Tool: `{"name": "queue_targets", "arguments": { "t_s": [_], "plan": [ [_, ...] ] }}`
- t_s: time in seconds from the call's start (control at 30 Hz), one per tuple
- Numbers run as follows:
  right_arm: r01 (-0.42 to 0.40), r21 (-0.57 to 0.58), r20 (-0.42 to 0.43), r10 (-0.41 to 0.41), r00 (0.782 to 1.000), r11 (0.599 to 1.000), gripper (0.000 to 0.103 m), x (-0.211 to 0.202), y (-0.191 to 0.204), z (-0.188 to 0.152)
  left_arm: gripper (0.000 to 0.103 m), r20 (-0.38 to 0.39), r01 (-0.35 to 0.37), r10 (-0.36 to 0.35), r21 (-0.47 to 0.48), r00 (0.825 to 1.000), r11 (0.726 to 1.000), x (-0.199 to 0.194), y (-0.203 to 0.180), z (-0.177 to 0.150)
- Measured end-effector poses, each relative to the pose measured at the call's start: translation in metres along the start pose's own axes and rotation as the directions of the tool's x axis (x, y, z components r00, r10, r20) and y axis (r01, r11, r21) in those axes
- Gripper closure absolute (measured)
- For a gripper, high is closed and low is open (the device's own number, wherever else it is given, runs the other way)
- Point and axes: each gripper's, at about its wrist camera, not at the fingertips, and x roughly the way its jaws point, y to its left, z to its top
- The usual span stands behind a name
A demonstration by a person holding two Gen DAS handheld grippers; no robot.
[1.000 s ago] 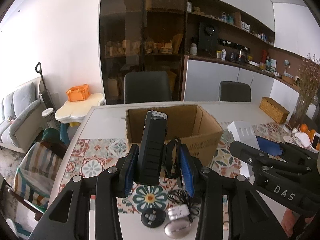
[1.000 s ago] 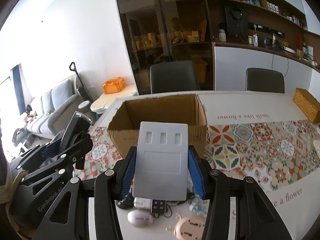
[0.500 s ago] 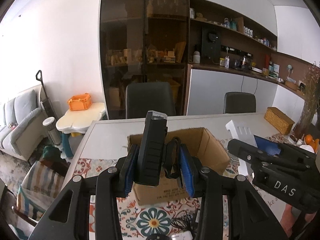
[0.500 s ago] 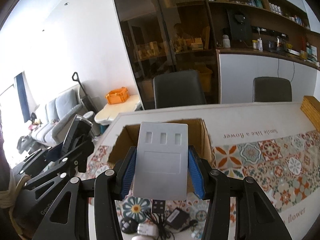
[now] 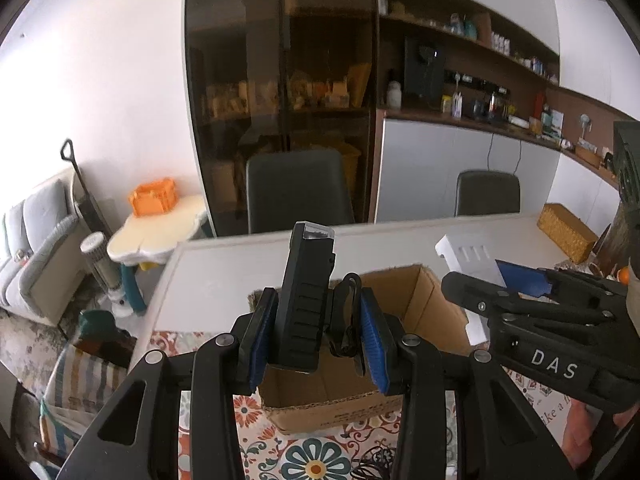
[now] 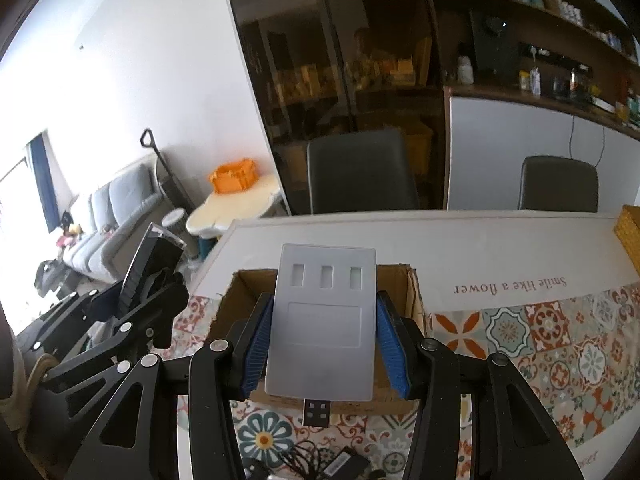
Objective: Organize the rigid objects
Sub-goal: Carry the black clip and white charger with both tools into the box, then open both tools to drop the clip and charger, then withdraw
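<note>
Bench [image 6: 480, 240]: white top at the far side, a patterned floral tile cloth [image 6: 560, 344] over the near side; the cloth's white border carries upside-down script "Smile like a flower" [image 6: 510, 286]. An open cardboard box [image 5: 432, 312] stands on the cloth, flaps up, printing on its near wall too blurred to read. Room: dark glass-front cabinet [image 5: 280, 80] behind the bench, two dark chairs [image 5: 298, 190] at the far edge, brown wall shelves [image 5: 480, 48] with bottles and small items, grey sofa [image 6: 112, 208] at left, an orange crate [image 5: 154, 202] on a small cream side table, a woven box [image 5: 566, 232] at the right end of the bench. Left gripper [image 5: 318, 336]: jaws clenched on a black device [image 5: 306, 292] held upright with a clear cap at its top, a black clip or cord beside it between the blue pads; it hangs in front of and above the box's near wall. Right gripper [image 6: 324, 348]: jaws clamped on a flat grey-white hub [image 6: 324, 320] with three rectangular slots near its top and a USB plug [image 6: 318, 412] protruding below; held upright over the box's near edge. Right gripper body reads "DAS" [image 5: 554, 364] in the left wrist view. A tangle of black cables [image 6: 312, 460] lies on the cloth on the near side of the box
</note>
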Motion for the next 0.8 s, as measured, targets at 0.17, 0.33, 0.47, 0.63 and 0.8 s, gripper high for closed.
{"name": "queue_targets", "arguments": {
  "t_s": [0.17, 0.33, 0.47, 0.63, 0.8],
  "plan": [
    [0.003, 0.009, -0.111, -0.002, 0.994, 1.000, 0.054, 0.030, -0.009, 0.008, 0.062, -0.118, 0.015, -0.017, -0.016, 0.993, 1.000, 0.032, 0.002, 0.002],
    [0.007, 0.018, -0.207, -0.003, 0.978, 1.000, 0.054, 0.059, -0.017, 0.010, 0.062, -0.196, 0.029, -0.034, -0.027, 0.980, 0.999, 0.058, 0.001, -0.001],
    [0.022, 0.011, -0.244, -0.018, 0.970, 1.000, 0.054, 0.073, -0.020, 0.010, 0.061, -0.246, 0.036, -0.042, -0.028, 0.968, 0.999, 0.074, 0.002, -0.003],
    [0.030, 0.012, -0.273, -0.025, 0.962, 0.999, 0.053, 0.086, -0.022, 0.009, 0.059, -0.293, 0.037, -0.049, -0.048, 0.955, 0.998, 0.085, 0.004, -0.006],
    [0.031, 0.007, -0.289, -0.028, 0.957, 0.999, 0.053, 0.090, -0.020, 0.009, 0.049, -0.305, 0.007, -0.024, -0.058, 0.952, 0.998, 0.083, 0.010, -0.007]
  ]
}}
